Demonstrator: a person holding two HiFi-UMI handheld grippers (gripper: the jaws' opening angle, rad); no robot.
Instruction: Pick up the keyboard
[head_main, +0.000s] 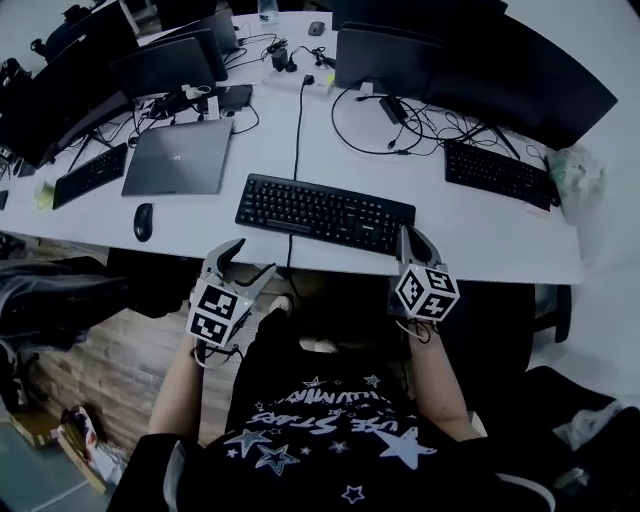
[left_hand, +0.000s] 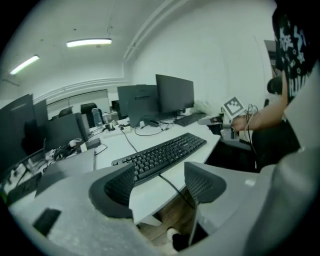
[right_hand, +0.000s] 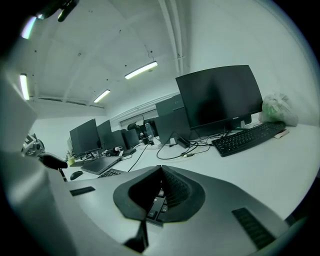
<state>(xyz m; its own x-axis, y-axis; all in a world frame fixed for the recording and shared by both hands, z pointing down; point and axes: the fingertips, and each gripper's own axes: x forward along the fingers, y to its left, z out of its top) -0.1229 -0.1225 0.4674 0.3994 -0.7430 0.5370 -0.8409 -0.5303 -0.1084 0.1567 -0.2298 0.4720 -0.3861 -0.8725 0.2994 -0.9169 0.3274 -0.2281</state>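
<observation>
Left tongs (head_main: 245, 262), half open and empty, hover near the crosswise keyboard's (head_main: 325, 214) left end; right tongs (head_main: 408, 234), closed, sit at its right end.

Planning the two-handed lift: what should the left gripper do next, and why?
Probably ease the left gripper forward onto the left end of the keyboard and close. Its jaws stand open short of it, while the right gripper seems already shut on the right end.

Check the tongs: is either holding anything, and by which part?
Nothing held: left tongs stand open, short of the keyboard; right tongs are shut beside its right end, gripping nothing. The keyboard lies flat on the desk.
</observation>
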